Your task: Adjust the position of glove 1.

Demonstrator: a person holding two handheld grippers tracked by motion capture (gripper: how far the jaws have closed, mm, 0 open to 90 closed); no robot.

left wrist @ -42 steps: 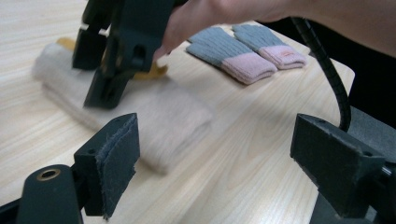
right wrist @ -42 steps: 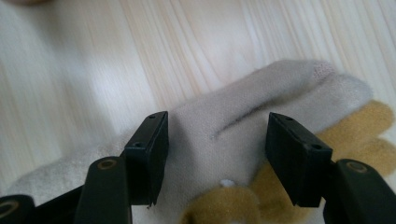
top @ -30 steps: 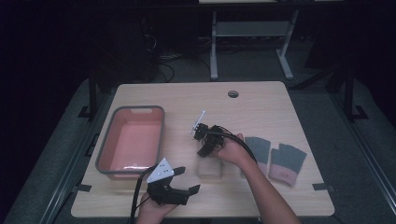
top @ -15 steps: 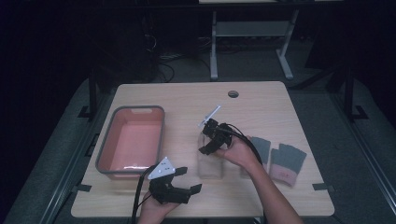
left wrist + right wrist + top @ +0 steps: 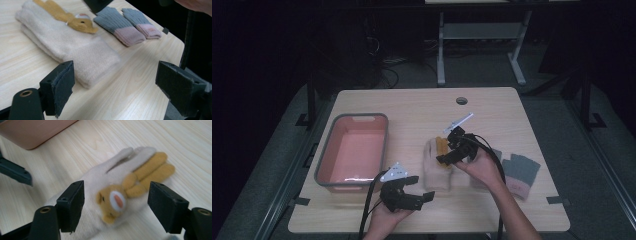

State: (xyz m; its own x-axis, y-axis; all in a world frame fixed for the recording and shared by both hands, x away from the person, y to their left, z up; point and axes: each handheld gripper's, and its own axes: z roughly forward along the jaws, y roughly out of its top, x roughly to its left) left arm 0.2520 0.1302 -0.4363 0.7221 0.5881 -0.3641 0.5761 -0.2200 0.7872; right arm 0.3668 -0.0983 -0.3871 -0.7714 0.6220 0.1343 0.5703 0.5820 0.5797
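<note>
A pink tub (image 5: 353,152) and grey-pink gloves (image 5: 517,171) lie well apart on the table (image 5: 422,107).

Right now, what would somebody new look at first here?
Probably the cream gloves in the middle of the table, with an orange animal face on top. The right gripper hangs over them, jaws open. Next come the pink bin at the left and the grey gloves at the right.
</note>
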